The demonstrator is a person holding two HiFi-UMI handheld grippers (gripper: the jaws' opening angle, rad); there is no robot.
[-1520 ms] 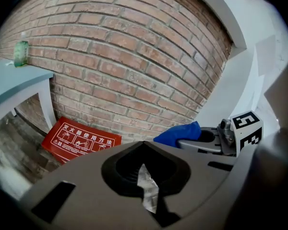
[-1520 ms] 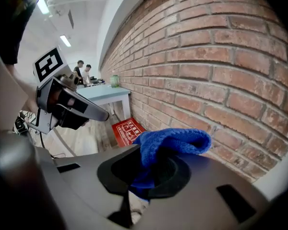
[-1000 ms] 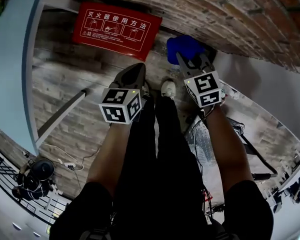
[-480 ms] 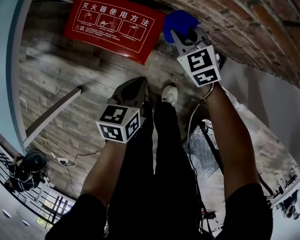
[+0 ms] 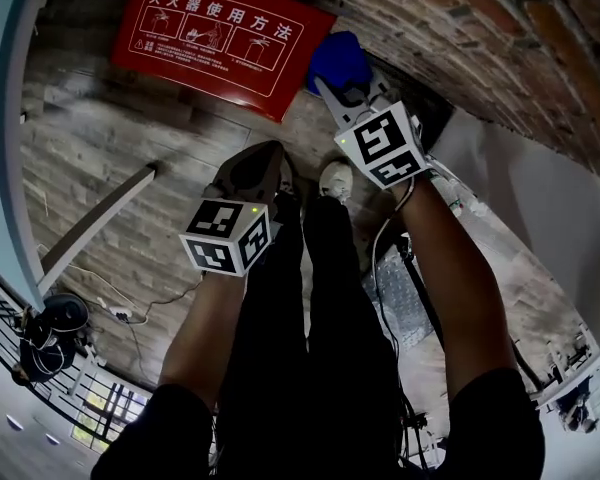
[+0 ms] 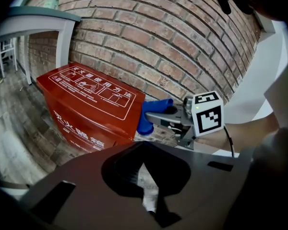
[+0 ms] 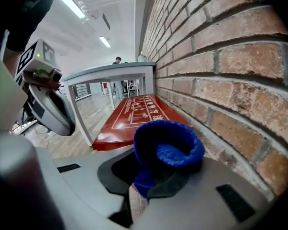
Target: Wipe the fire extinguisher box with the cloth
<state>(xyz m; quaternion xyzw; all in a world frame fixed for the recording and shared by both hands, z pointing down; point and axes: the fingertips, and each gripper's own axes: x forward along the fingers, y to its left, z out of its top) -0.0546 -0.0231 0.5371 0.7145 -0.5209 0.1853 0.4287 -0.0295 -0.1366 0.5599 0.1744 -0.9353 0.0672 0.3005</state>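
Blue cloth (image 7: 168, 152) in right claw (image 5: 348, 90), beside the shut red box (image 5: 220, 30).

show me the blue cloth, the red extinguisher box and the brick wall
blue cloth (image 7: 169, 150): right gripper view, on its rolled top fold
red extinguisher box (image 5: 220, 33): head view, on its printed lid
brick wall (image 6: 182, 47): left gripper view, on bare bricks above the box

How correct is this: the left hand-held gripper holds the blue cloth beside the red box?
Wrong side: the right hand-held gripper holds the blue cloth beside the red box, as the right gripper view shows.
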